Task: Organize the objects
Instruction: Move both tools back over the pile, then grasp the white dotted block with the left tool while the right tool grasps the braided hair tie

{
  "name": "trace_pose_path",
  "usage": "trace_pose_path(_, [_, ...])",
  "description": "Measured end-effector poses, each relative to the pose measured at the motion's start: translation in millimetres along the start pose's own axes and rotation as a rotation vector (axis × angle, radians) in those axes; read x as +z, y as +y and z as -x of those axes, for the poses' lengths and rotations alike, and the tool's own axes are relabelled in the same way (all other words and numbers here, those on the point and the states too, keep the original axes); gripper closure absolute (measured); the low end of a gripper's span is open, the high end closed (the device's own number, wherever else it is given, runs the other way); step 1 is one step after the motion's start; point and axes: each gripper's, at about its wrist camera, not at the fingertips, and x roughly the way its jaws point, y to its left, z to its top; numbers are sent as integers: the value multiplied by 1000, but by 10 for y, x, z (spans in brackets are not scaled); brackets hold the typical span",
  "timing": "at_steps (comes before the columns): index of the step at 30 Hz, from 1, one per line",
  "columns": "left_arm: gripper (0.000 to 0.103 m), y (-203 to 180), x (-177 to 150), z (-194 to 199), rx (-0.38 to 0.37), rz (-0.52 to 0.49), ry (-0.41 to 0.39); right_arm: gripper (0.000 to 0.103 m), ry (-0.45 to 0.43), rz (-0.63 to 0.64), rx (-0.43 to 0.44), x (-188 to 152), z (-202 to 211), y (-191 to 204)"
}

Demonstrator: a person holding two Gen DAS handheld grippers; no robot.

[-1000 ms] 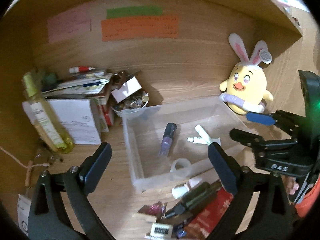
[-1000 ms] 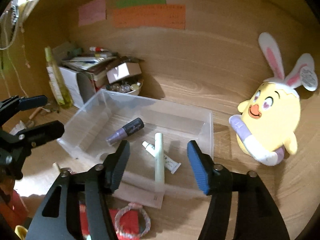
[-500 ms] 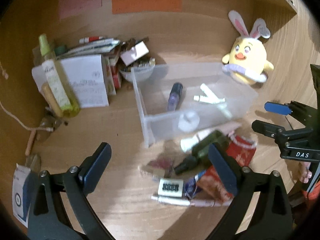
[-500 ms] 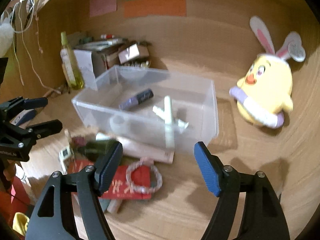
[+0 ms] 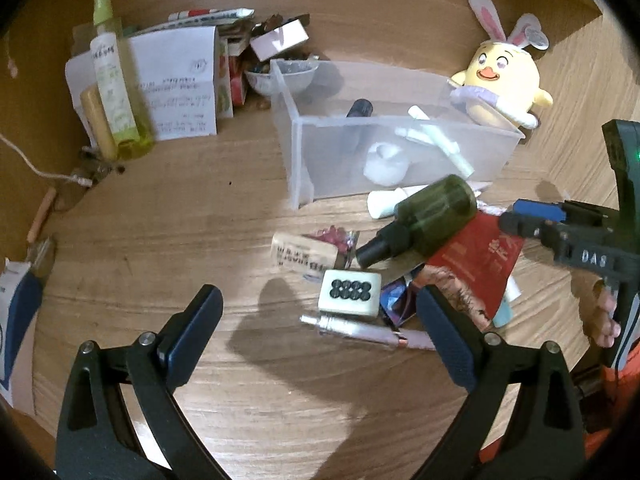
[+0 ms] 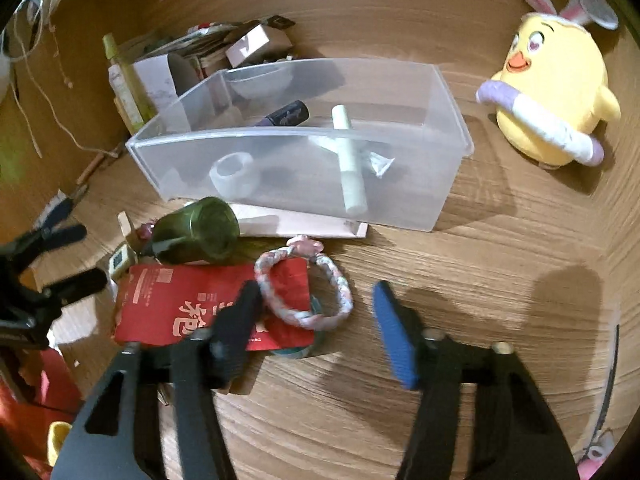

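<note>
A clear plastic bin (image 5: 304,160) (image 6: 280,152) holds a dark purple tube (image 6: 286,114), a pale green tube (image 6: 350,160) and a white ring (image 6: 234,172). In front of it lie a green bottle (image 5: 432,208) (image 6: 200,228), a red envelope (image 5: 476,256) (image 6: 172,300), a white tile with black dots (image 5: 350,292) and a pink pen (image 5: 360,330). My left gripper (image 5: 318,296) (image 6: 76,258) hangs open just before the tile, holding nothing. My right gripper (image 6: 316,292) (image 5: 528,218) is closing its jaws around a braided pink bracelet (image 6: 344,296) on the envelope; the pads stand clear of it.
A yellow chick plush (image 5: 504,80) (image 6: 548,92) sits right of the bin. Behind the bin on the left stand a white box (image 5: 176,84), a green spray bottle (image 5: 110,72) and a bowl (image 5: 288,76). A cord (image 5: 36,164) runs along the left wall. Bare wood lies near both grippers.
Both grippers have sunk toward the clutter in front of the bin, which now sits higher in each view. The right jaws opened a little, then narrowed around the bracelet.
</note>
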Motion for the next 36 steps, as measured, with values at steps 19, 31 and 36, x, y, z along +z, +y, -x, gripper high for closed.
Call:
trace_pose_path(19, [36, -12, -23, -226, -36, -11, 26, 83, 57, -58, -83, -206, 103, -516])
trace_pose_path(31, [69, -49, 23, -204, -59, -26, 15, 51, 27, -2, -152, 23, -8, -441])
trace_pose_path(36, [69, -45, 33, -87, -50, -23, -19, 51, 52, -10, -170, 94, -193, -502])
